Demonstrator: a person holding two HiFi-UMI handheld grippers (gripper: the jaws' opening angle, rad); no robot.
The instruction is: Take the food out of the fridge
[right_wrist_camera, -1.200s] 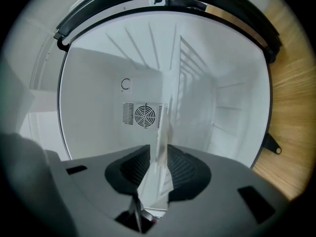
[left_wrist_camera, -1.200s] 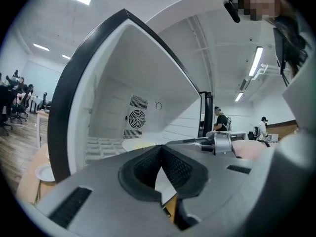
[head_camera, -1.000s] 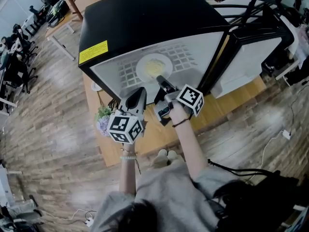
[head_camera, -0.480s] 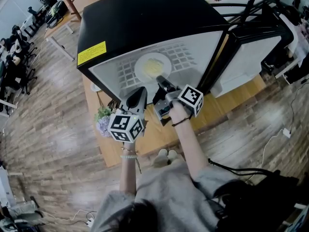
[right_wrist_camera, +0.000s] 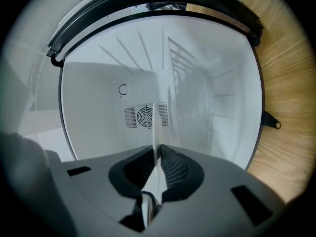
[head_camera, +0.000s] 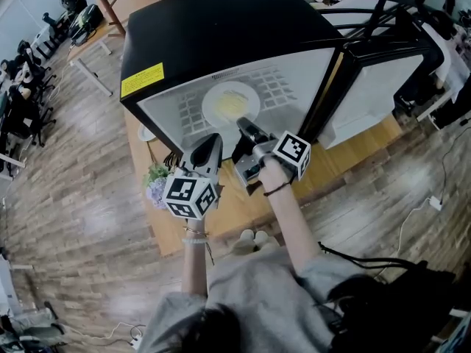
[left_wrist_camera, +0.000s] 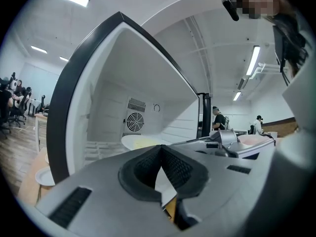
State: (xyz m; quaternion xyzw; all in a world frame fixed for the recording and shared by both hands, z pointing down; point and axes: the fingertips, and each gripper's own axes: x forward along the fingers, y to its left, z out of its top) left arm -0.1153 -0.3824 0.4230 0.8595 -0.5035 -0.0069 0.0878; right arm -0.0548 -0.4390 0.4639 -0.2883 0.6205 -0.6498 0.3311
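Observation:
A black mini fridge (head_camera: 221, 28) stands open, its white inside facing me. On its wire shelf lies a white plate (head_camera: 230, 101) with yellow food. My right gripper (head_camera: 244, 126) reaches in level at the plate's near rim. In the right gripper view the thin white rim (right_wrist_camera: 156, 132) stands edge-on between the closing jaws of the right gripper (right_wrist_camera: 159, 149), and the pads press on it. My left gripper (head_camera: 210, 144) hovers just outside the fridge opening, left of the right one, shut with nothing in it. The left gripper view shows the left gripper (left_wrist_camera: 161, 149) and the plate (left_wrist_camera: 138, 142) beyond it.
The fridge door (head_camera: 375, 87) hangs open at the right. The fridge sits on a low wooden platform (head_camera: 235, 204), with a bunch of flowers (head_camera: 157, 182) and a small white dish (head_camera: 145, 131) at its left edge. A fan grille (right_wrist_camera: 146, 116) marks the fridge's back wall. People sit at desks far left.
Both grippers keep their places at the fridge opening. The right gripper has rolled slightly at the plate's rim.

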